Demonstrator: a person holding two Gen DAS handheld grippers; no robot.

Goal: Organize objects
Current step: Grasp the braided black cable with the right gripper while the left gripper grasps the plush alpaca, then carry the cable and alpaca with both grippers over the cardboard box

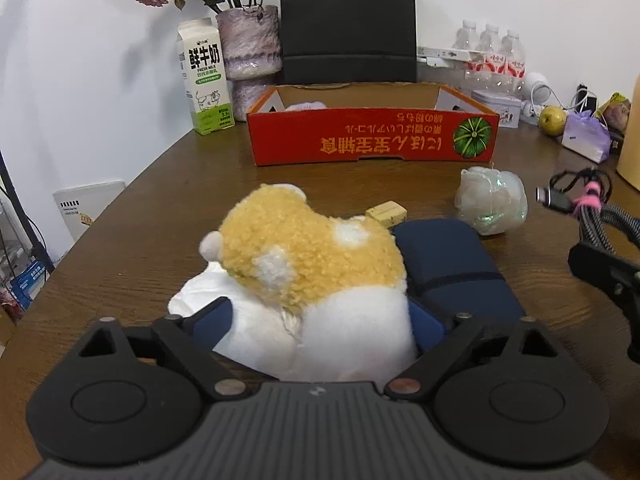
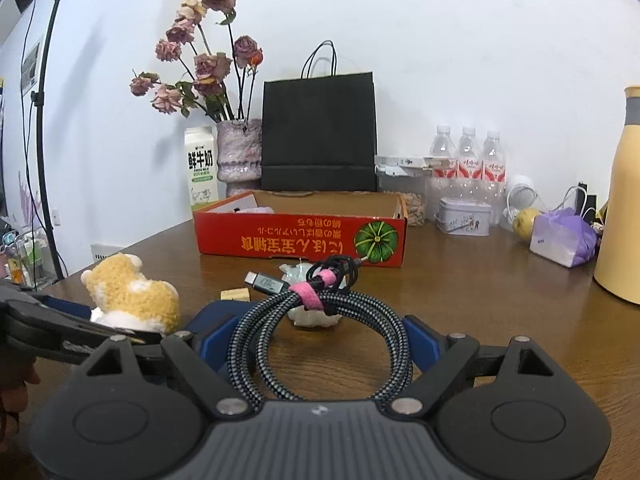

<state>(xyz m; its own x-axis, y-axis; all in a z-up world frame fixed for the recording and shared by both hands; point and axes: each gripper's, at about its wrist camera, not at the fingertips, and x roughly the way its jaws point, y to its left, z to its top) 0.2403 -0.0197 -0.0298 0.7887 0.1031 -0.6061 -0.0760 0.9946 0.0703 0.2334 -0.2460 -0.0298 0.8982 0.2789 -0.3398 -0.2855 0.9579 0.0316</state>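
My left gripper [image 1: 320, 316] is shut on a yellow and white plush toy [image 1: 316, 272], held just above the wooden table [image 1: 140, 240]; it also shows at the left of the right wrist view [image 2: 132, 296]. My right gripper [image 2: 320, 340] is shut on a coiled braided cable [image 2: 320, 320] tied with a pink strap; the cable also shows at the right edge of the left wrist view [image 1: 588, 208]. A red cardboard box [image 1: 372, 136] stands open at the back of the table, also in the right wrist view [image 2: 300, 240].
On the table lie a dark blue pouch [image 1: 460, 268], a crumpled white tissue [image 1: 200, 292], a small tan block [image 1: 386, 213] and a wrapped clear bundle [image 1: 492, 204]. Behind the box stand a milk carton [image 1: 206, 80], a vase [image 1: 248, 44], a black bag [image 1: 348, 24], water bottles [image 2: 468, 160], a tin [image 2: 464, 216] and a yellow jug [image 2: 624, 200].
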